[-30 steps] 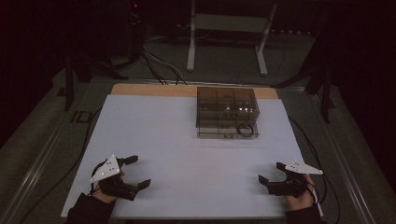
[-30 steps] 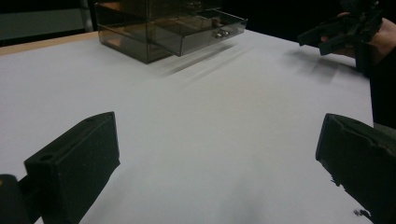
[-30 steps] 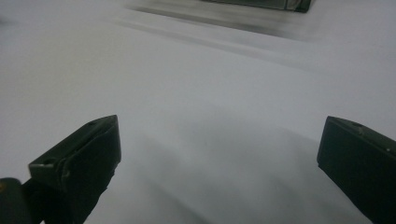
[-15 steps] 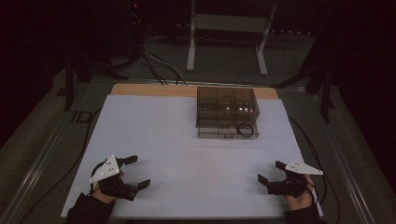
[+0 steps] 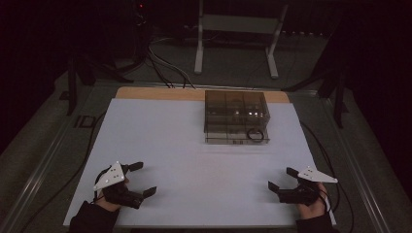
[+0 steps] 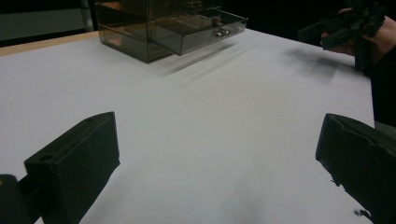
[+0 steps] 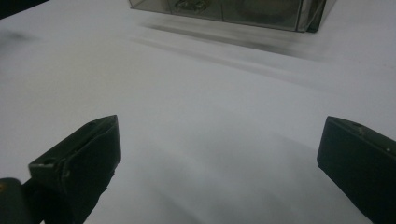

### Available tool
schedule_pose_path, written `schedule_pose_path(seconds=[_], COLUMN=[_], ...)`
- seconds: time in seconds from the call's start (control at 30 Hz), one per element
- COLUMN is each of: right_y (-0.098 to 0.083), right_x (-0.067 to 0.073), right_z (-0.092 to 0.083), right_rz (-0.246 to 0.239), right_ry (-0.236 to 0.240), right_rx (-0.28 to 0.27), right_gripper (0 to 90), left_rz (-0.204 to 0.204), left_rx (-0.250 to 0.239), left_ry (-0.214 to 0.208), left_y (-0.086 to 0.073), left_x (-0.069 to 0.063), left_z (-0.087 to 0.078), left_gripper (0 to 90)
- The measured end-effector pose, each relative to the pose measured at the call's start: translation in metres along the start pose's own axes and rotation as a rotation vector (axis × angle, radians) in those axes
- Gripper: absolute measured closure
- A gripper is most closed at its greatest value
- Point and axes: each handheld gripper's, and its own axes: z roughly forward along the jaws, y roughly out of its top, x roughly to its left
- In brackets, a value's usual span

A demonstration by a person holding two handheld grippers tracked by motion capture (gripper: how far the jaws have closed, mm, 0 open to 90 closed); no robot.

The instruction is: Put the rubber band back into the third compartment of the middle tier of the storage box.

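Note:
A smoky clear plastic drawer box [image 5: 236, 116] stands on the white table sheet [image 5: 194, 160], towards the back and right of centre. Its lower drawer [image 6: 201, 29] is pulled out a little, and a dark ring [image 5: 255, 134] lies at the drawer's right end. My left gripper [image 5: 144, 178] rests open near the front left corner, nothing between its fingers. At the front right my right gripper [image 5: 282, 178] is open too and holds nothing. Its jaws point left towards the sheet's middle. In the right gripper view the box [image 7: 233, 9] sits at the top edge.
The white sheet covers a wooden tabletop [image 5: 145, 93] whose strip shows at the back. Cables [image 5: 167, 68] and a white metal stand [image 5: 238, 29] lie on the dark floor behind. A cable [image 5: 325, 150] trails along the table's right side.
My right gripper has shifted slightly, its hand settling a little lower near the front edge. The left gripper and the drawer box stay as they were.

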Motion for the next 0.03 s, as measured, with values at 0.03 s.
schedule_pose_path(seconds=[0.03], right_y=[0.0002], right_x=[0.0002], right_z=[0.0000], right_rz=[-0.002], right_ry=[0.001], right_rx=[0.002], right_gripper=[0.0], left_rz=[-0.002], left_rx=[-0.001], left_ry=[0.000], left_y=[0.0001], left_x=[0.0002], left_z=[0.0003], left_gripper=[0.3])
